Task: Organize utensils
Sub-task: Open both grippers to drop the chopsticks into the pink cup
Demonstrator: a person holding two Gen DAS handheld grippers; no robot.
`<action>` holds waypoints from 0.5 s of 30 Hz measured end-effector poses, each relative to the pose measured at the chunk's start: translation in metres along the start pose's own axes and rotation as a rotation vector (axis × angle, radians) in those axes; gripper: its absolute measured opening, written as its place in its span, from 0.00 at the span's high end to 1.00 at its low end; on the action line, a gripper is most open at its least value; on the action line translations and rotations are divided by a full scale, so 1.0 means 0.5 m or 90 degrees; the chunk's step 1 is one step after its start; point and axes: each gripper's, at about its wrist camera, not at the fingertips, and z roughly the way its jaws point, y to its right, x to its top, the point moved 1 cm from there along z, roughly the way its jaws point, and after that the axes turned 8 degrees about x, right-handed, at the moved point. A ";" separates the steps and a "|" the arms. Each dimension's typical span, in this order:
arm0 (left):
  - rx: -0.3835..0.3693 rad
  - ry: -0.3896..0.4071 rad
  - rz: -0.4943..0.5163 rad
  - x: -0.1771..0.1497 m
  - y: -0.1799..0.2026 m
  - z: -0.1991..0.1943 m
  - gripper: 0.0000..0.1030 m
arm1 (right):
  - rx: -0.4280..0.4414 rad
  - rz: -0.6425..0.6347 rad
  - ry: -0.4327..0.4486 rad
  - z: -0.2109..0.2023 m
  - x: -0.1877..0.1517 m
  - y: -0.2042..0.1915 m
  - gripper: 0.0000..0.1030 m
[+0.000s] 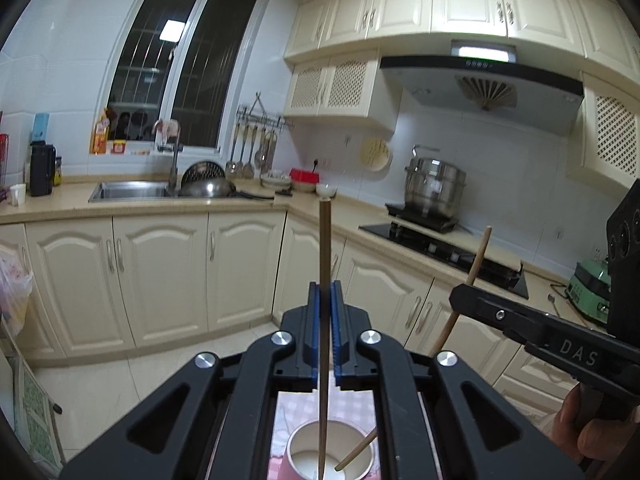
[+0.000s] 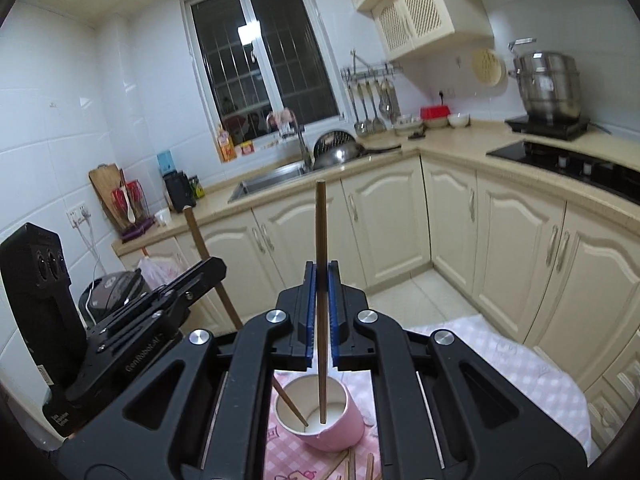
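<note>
Nearest, each gripper is clamped on one chopstick, held upright with its lower tip inside the pink cup (image 2: 320, 420) that stands on the checked tablecloth (image 2: 480, 360). The left gripper (image 1: 325, 300) pinches the left chopstick (image 1: 325, 240) between its blue pads; the right gripper (image 2: 321, 280) pinches the right chopstick (image 2: 321, 220) the same way. Both tips look to sit at or near the cup's floor, though contact cannot be confirmed. A few loose chopsticks (image 2: 352, 468) lie on the cloth just beside the cup, toward the near edge.

The step in hand seems to be dropping sticks into the cup. The next move probably calls for easing the jaws apart so each stick leans on the rim, then fetching the loose ones.

Both tools point slightly downward, side by side, close together. A hand (image 1: 592, 436) grips the right tool's handle. Beyond stand the cabinets (image 1: 160, 280) and sink (image 1: 132, 190).
</note>
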 end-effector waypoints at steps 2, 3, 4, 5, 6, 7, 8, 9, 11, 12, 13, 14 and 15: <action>0.001 -0.017 0.000 -0.011 -0.005 0.012 0.91 | 0.001 0.014 -0.020 0.013 -0.011 0.009 0.86; -0.001 -0.027 0.002 -0.015 -0.008 0.015 0.70 | -0.003 0.028 -0.027 0.016 -0.017 0.019 0.55; 0.001 -0.031 0.000 -0.019 -0.012 0.014 0.40 | -0.010 0.040 -0.025 0.014 -0.022 0.026 0.30; 0.004 -0.026 -0.004 -0.022 -0.016 0.012 0.29 | -0.017 0.048 -0.013 0.006 -0.026 0.033 0.11; 0.005 -0.014 -0.010 -0.024 -0.022 0.003 0.21 | -0.022 0.053 0.007 -0.008 -0.029 0.040 0.11; 0.005 -0.006 -0.009 -0.025 -0.026 -0.004 0.20 | -0.024 0.056 0.012 -0.015 -0.031 0.043 0.11; 0.008 -0.006 -0.006 -0.023 -0.027 -0.008 0.19 | -0.027 0.063 0.016 -0.024 -0.032 0.049 0.11; 0.013 -0.010 -0.001 -0.023 -0.029 -0.011 0.13 | -0.034 0.071 0.023 -0.033 -0.033 0.056 0.10; 0.017 -0.016 0.005 -0.023 -0.032 -0.020 0.09 | -0.050 0.082 0.031 -0.049 -0.035 0.070 0.09; 0.018 -0.020 0.009 -0.024 -0.034 -0.025 0.09 | -0.054 0.087 0.034 -0.054 -0.033 0.075 0.09; 0.024 -0.024 0.015 -0.025 -0.035 -0.028 0.08 | -0.057 0.093 0.037 -0.064 -0.035 0.082 0.08; 0.031 -0.028 0.019 -0.027 -0.036 -0.032 0.08 | -0.061 0.097 0.038 -0.072 -0.038 0.088 0.08; 0.035 -0.029 0.021 -0.027 -0.037 -0.036 0.08 | -0.068 0.101 0.037 -0.080 -0.042 0.093 0.08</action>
